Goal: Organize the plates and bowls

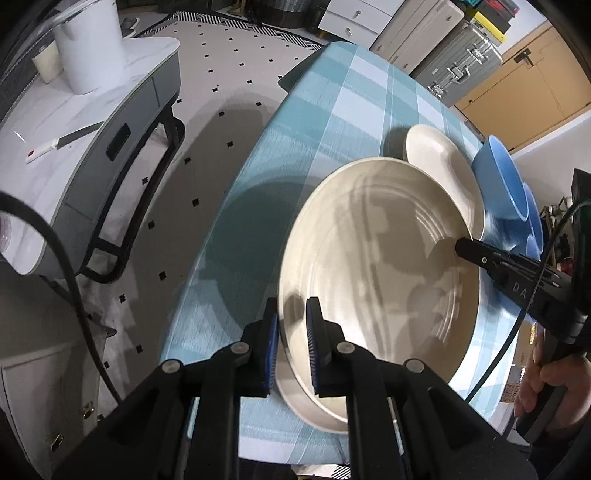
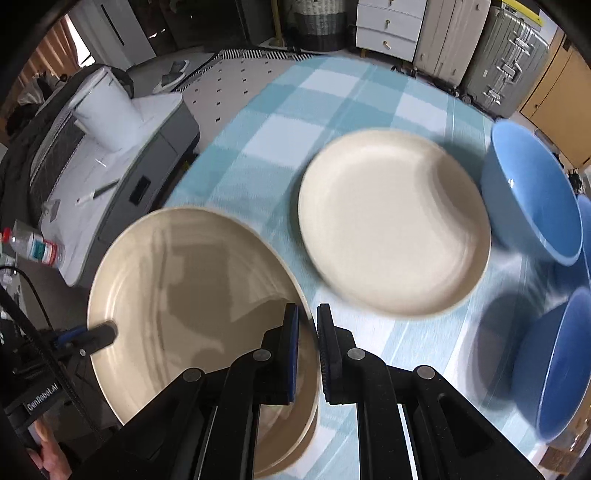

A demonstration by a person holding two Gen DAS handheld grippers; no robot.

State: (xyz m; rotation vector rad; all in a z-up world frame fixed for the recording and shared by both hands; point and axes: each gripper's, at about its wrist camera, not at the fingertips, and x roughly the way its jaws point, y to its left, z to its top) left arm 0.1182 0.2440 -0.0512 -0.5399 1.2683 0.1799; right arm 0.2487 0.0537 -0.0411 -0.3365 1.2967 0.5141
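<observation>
A large cream plate (image 1: 376, 266) (image 2: 184, 288) hangs above the near left part of the teal checked table (image 1: 332, 110) (image 2: 288, 110). My left gripper (image 1: 293, 310) (image 2: 107, 330) is shut on its near left rim. On the opposite rim my right gripper (image 2: 308, 314) (image 1: 461, 246) is shut too. A smaller cream plate (image 1: 439, 162) (image 2: 391, 221) lies flat on the cloth beyond it. To its right, a blue bowl (image 1: 498, 177) (image 2: 528, 192) stands tilted, and another blue bowl (image 2: 557, 362) sits nearer the front edge.
Left of the table stands a grey side cabinet (image 1: 122, 122) (image 2: 155, 155) with a white cylinder (image 1: 90, 44) and a knife (image 1: 74, 136) on top. A plastic bottle (image 2: 33, 247) lies nearby. Suitcases (image 1: 458, 62) and white drawers (image 2: 388, 26) line the back.
</observation>
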